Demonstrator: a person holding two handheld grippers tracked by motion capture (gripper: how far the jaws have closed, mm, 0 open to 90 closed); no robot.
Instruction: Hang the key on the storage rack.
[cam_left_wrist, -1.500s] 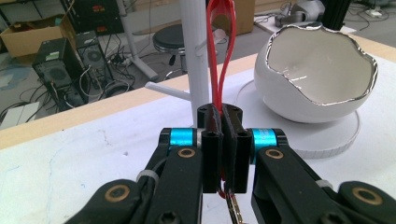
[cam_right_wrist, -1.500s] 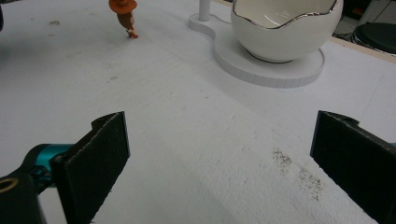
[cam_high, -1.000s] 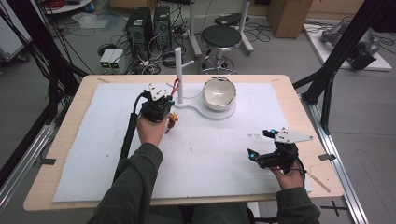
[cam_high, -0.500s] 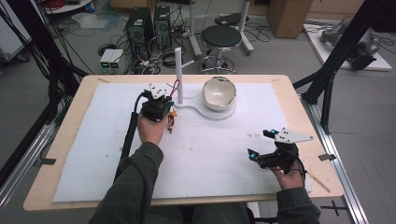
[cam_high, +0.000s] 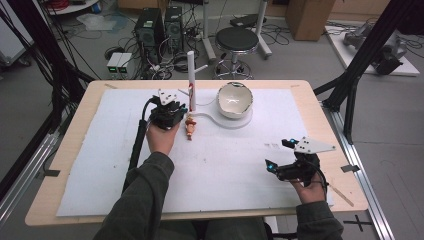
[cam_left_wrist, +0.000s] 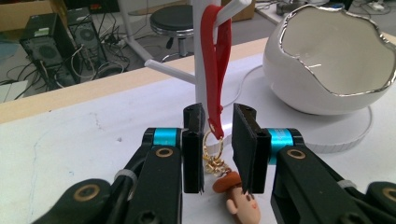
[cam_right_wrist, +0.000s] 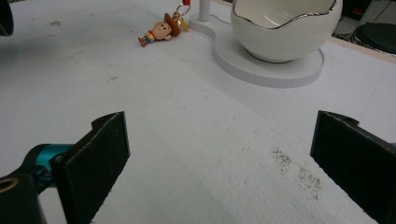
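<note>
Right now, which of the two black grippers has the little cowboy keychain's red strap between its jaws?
The left gripper: the red strap hangs between its parted jaws by the white stand. The right gripper has wide-open jaws over bare mat.

Materials and finishes. Strap (cam_left_wrist: 216, 70): smooth red plastic or rubber, slightly glossy, ending in a gold metal ring (cam_left_wrist: 212, 144). Figure (cam_right_wrist: 159, 30): matt painted plastic. Bowl (cam_left_wrist: 329, 60): glossy white ceramic with a silvery metallic rim. Stand (cam_high: 192, 82): matt white. Table (cam_high: 75, 107): pale wood at its edges, covered by a rough, speckled white sheet (cam_high: 225, 165). Left gripper (cam_left_wrist: 219, 144) pads: matt black.
</note>
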